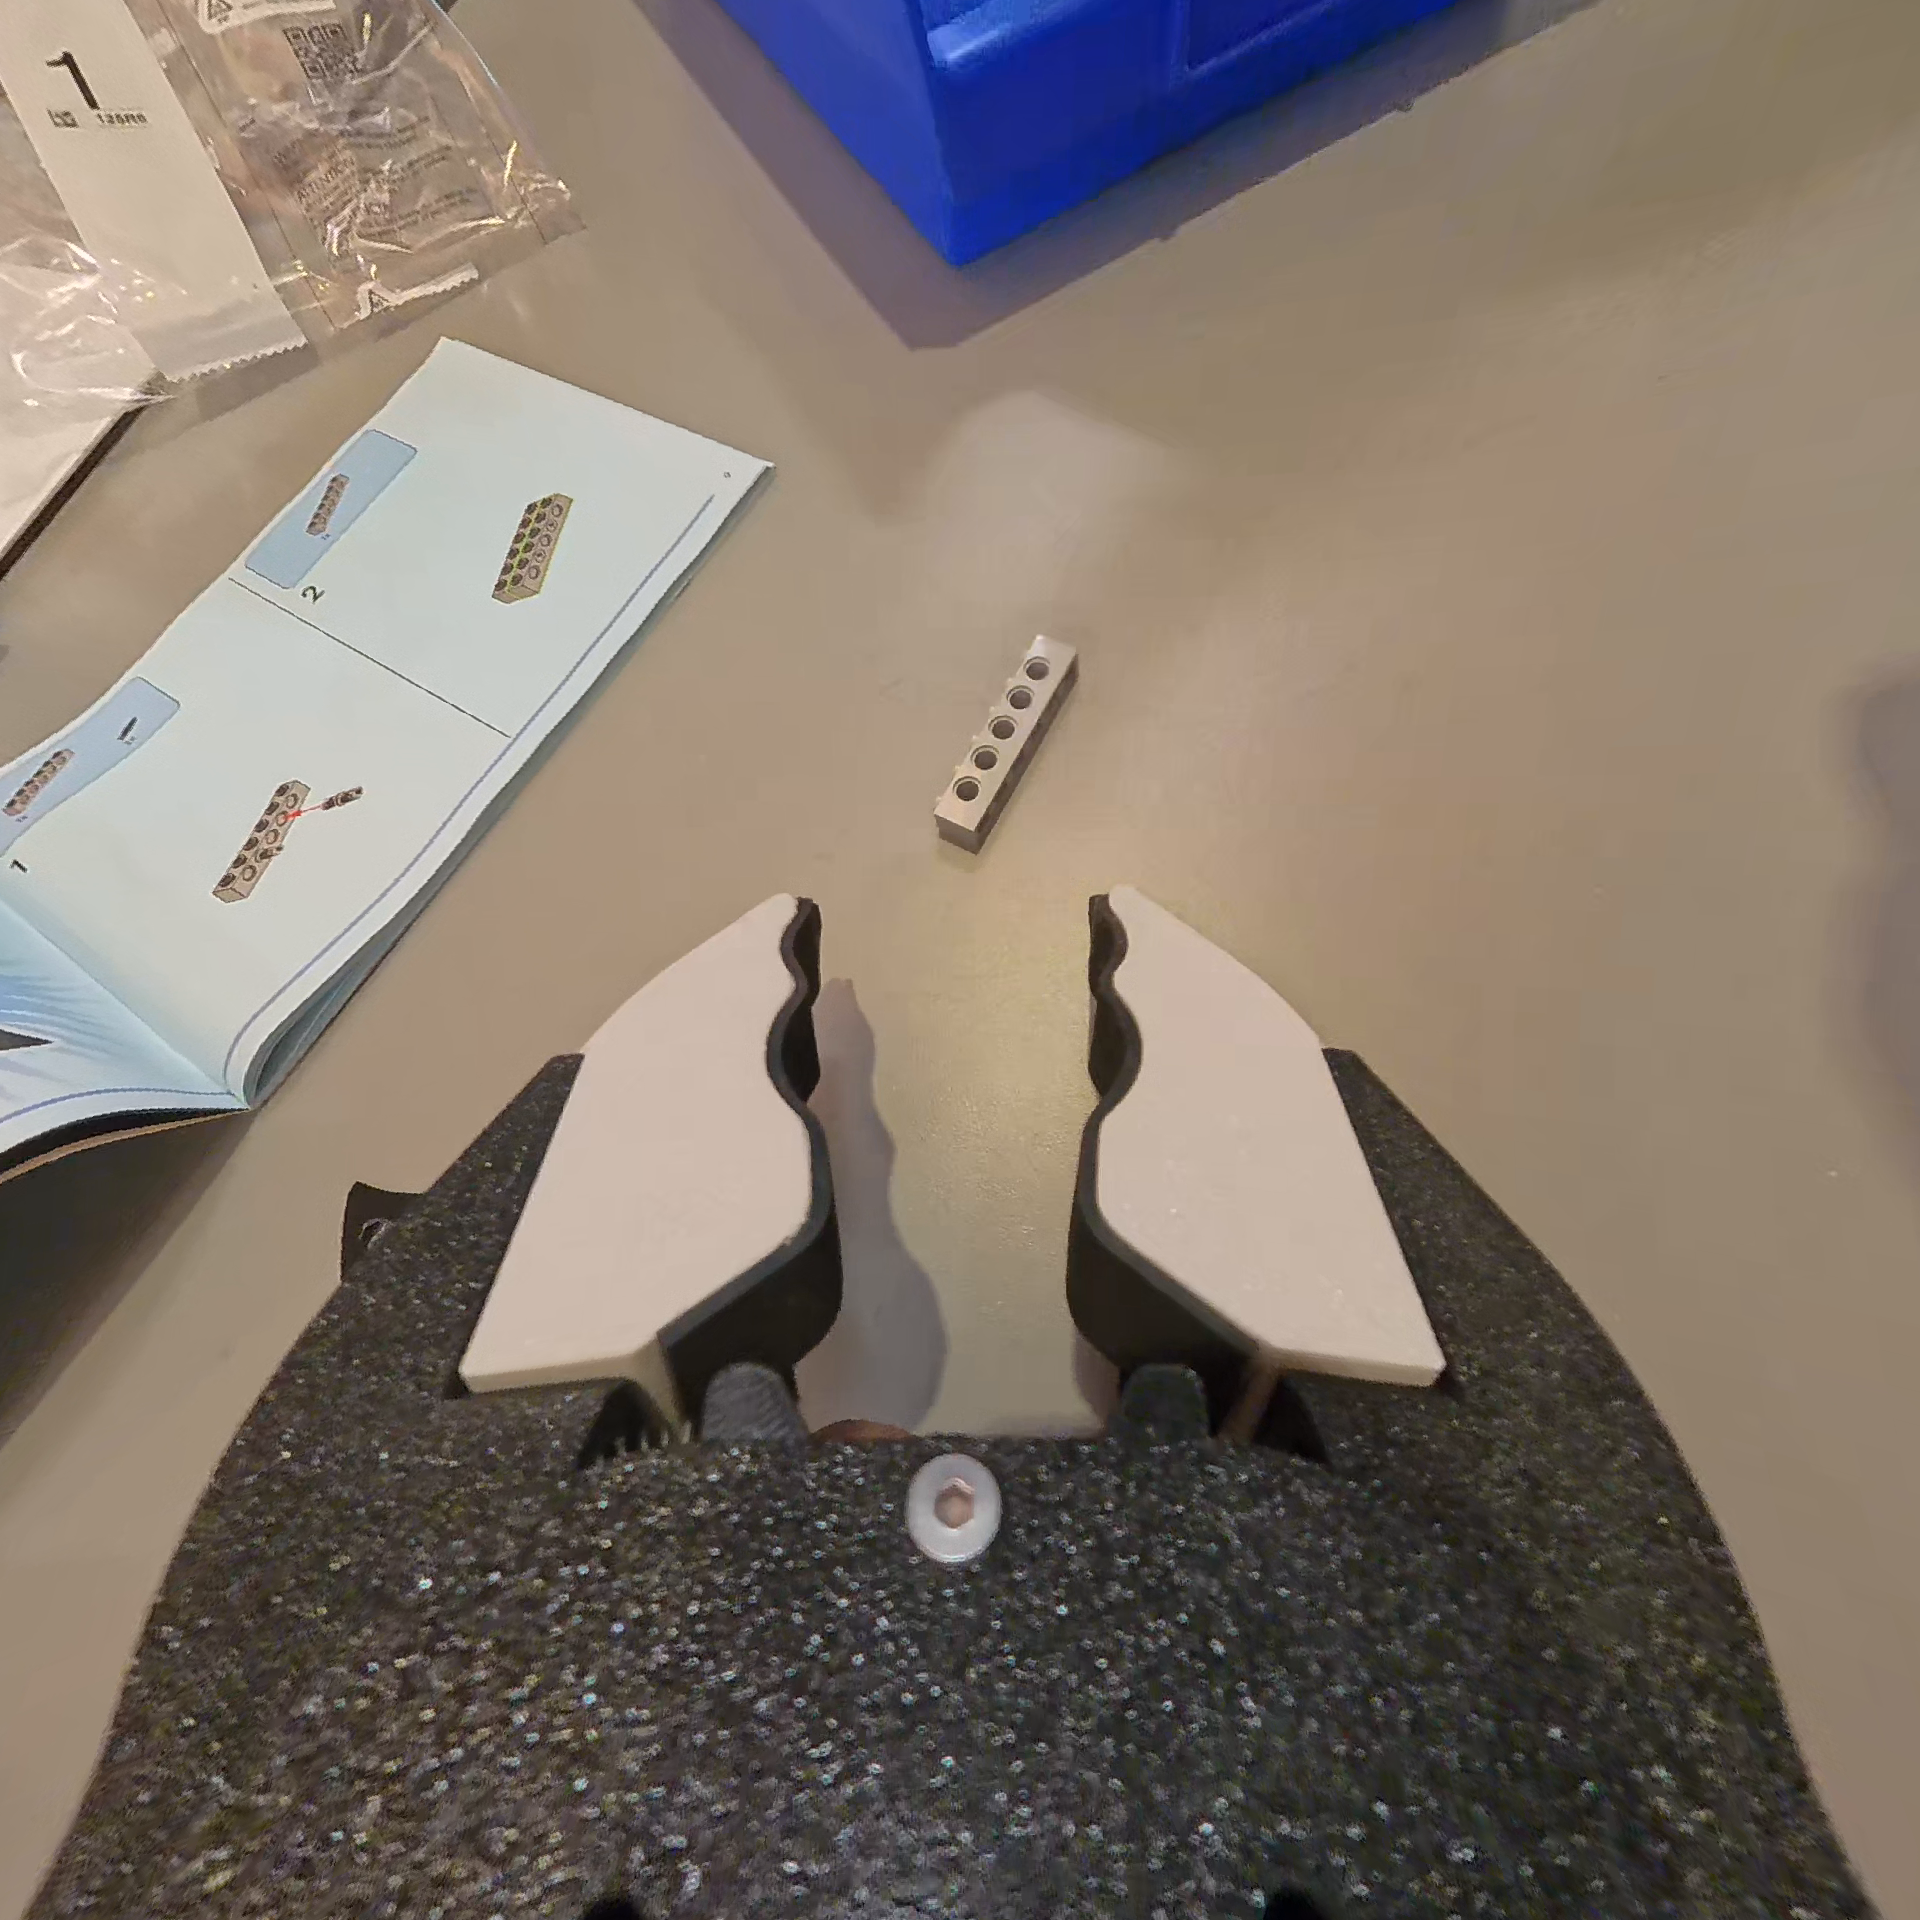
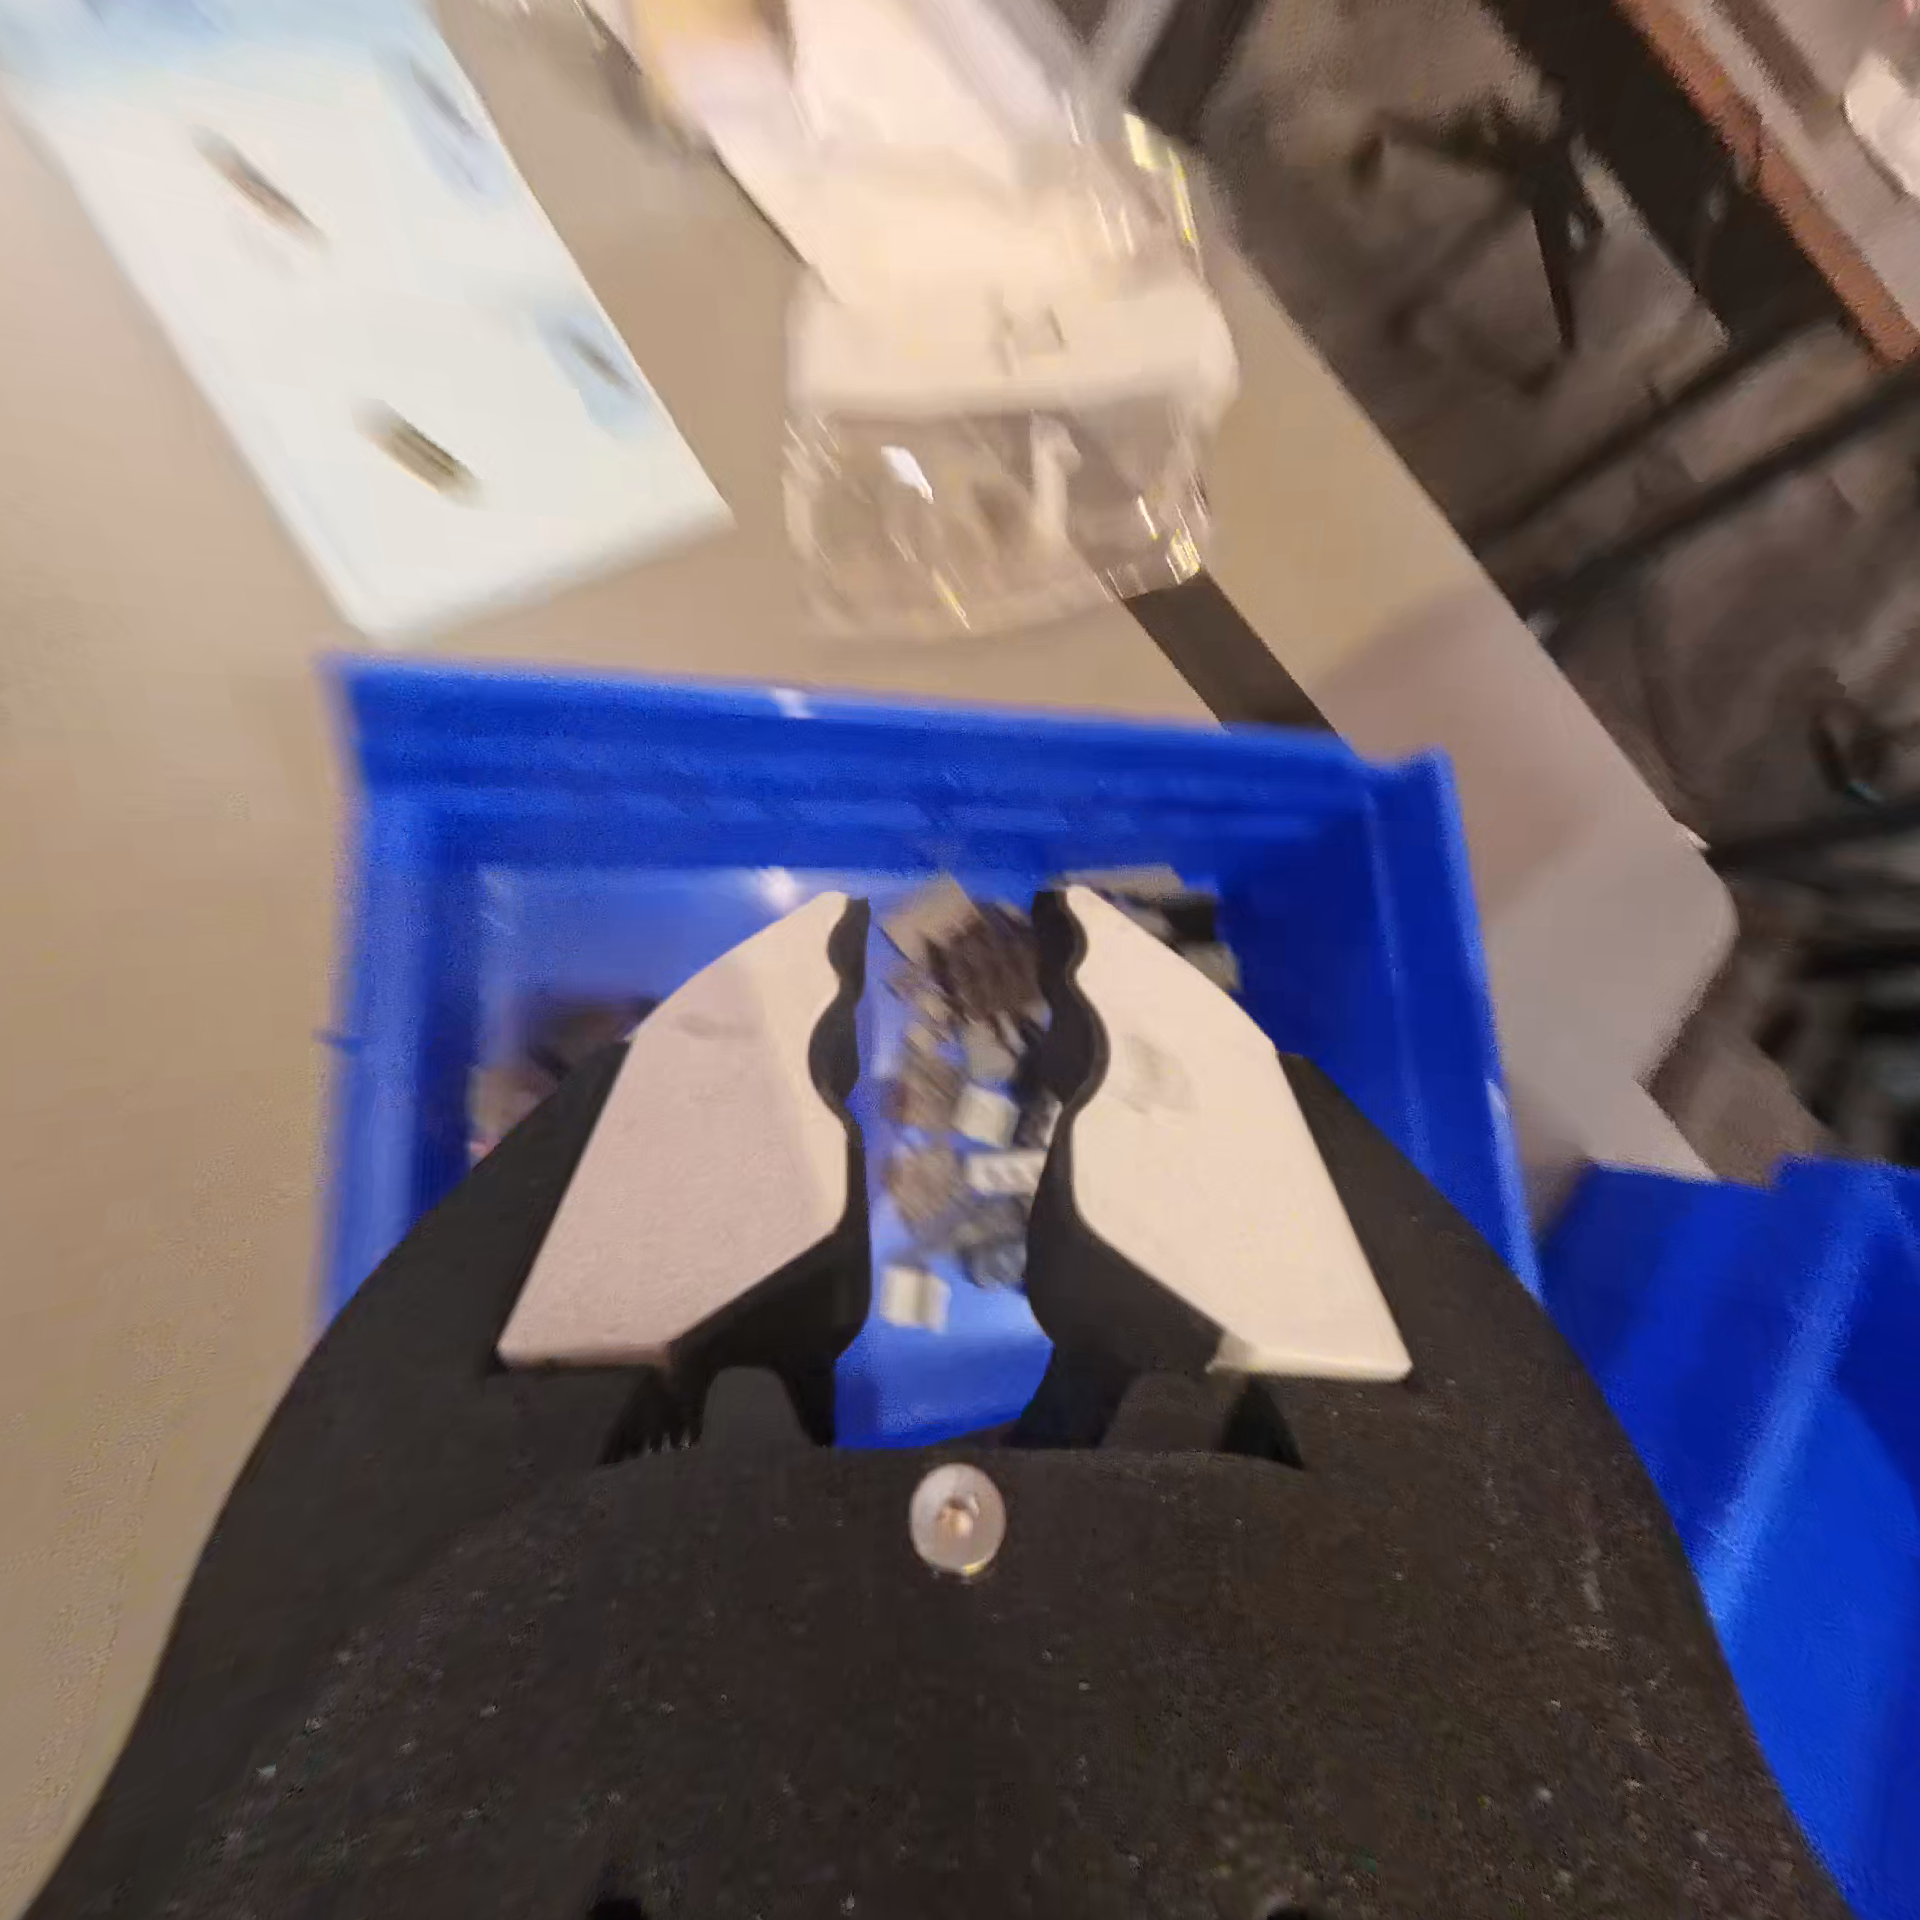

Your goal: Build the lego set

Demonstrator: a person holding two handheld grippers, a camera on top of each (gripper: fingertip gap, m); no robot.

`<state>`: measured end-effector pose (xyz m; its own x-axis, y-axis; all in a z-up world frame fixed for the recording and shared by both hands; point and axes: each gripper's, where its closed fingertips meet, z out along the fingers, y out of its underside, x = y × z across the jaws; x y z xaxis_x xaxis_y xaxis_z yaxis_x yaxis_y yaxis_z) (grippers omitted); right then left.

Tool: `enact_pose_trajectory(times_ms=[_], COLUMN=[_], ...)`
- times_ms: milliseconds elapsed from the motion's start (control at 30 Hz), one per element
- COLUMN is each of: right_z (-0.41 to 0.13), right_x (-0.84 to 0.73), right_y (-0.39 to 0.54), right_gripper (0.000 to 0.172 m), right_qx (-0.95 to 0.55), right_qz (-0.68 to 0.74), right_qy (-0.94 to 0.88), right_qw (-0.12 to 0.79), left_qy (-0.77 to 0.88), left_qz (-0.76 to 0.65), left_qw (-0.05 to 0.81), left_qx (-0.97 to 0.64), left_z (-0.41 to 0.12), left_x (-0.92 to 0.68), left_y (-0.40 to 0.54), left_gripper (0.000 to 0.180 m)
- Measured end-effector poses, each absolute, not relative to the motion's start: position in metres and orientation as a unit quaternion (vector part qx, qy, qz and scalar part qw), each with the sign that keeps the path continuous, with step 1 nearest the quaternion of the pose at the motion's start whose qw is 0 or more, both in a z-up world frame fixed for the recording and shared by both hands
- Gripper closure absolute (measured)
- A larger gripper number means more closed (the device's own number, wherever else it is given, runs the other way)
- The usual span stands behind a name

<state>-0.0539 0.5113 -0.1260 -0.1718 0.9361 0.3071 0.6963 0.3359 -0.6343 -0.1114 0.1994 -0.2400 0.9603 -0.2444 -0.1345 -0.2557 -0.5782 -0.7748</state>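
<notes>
In the left wrist view my left gripper (image 1: pixel 954 914) is open and empty, its fingers spread above the bare tabletop. A grey beam with a row of round holes (image 1: pixel 1006 743) lies flat on the table just ahead of the fingertips, slightly to the right, and is not touched. In the right wrist view, which is blurred by motion, my right gripper (image 2: pixel 951 914) hovers over a blue bin (image 2: pixel 831 769). Its fingers stand apart with no part pressed between the pads. Several small grey and dark parts (image 2: pixel 966 1091) lie on the bin floor below the jaws.
An open light-blue instruction booklet (image 1: pixel 416 707) lies left of the beam, with clear plastic bags (image 1: pixel 312 156) behind it. The blue bin (image 1: pixel 1091 125) stands at the back. The right wrist view shows a second blue bin (image 2: pixel 1766 1403) at the right and the table edge (image 2: pixel 1558 831) beyond. One gripper's finger ends stand about 35 centimeters off the other's.
</notes>
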Motion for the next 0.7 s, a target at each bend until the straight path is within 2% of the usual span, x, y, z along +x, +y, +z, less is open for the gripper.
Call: enact_pose_trajectory(times_ms=[167,300,433,700], right_z=[-0.17,-0.189,-0.179,-0.139], right_x=[-0.048,-0.065,-0.079,-0.057], right_y=[0.577,0.606,0.621,0.68], right_gripper=[0.137,0.133,0.135,0.132], right_qx=[-0.482,-0.456,-0.459,-0.531], right_qz=[-0.004,-0.056,-0.028,-0.054], right_qy=[-0.824,-0.836,-0.808,-0.747], right_qw=[0.296,0.3,0.369,0.395], left_qy=[0.138,0.135,0.132,0.132], left_qz=[0.003,0.0,0.005,0.009], left_qw=[0.43,0.429,0.423,0.412], left_qx=[-0.892,-0.893,-0.896,-0.902], left_z=[-0.242,-0.242,-0.244,-0.248], left_x=[-0.112,-0.113,-0.115,-0.116], left_y=[0.2,0.201,0.202,0.204], left_gripper=[0.13,0.13,0.13,0.13])
